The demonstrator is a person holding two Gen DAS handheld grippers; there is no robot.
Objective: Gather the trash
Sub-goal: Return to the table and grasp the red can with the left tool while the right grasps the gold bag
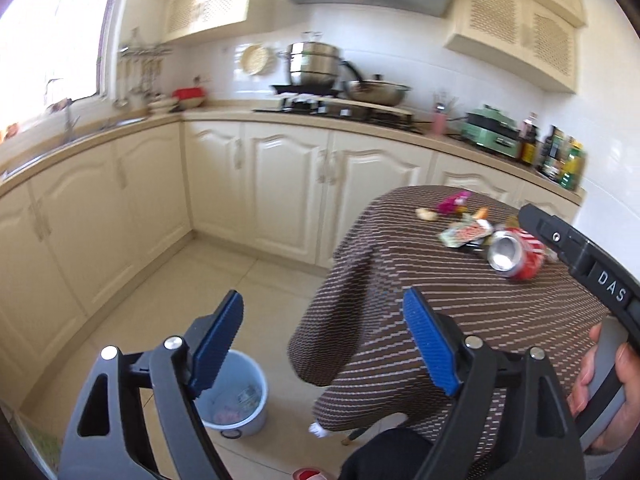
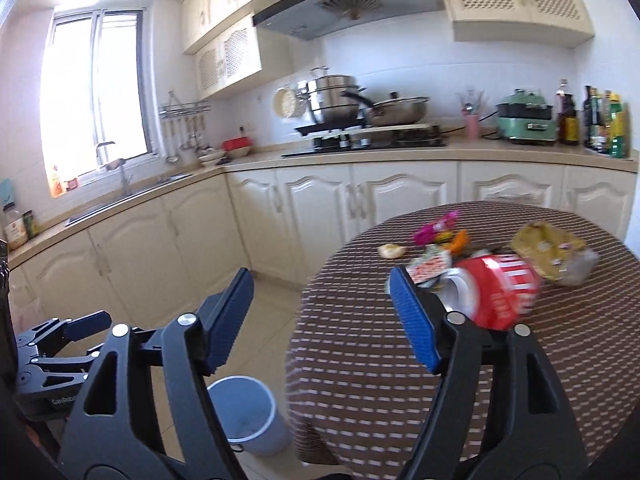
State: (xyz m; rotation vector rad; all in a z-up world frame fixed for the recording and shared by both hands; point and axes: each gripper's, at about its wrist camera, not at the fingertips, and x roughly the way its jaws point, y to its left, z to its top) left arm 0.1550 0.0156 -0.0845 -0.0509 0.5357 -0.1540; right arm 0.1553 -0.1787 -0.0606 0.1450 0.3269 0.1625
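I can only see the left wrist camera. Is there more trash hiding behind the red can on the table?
Observer: Yes. The right wrist view shows a crumpled yellow bag lying just behind the red can on the table.
Operator: Is the right gripper holding anything?
Observer: No. The right gripper has its blue pads wide apart, with nothing between them.

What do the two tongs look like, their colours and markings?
Both left tongs and right tongs have black angular frames with silver rivets and ribbed blue pads. The right one's black body shows white letters "DAS" and a grey handle.
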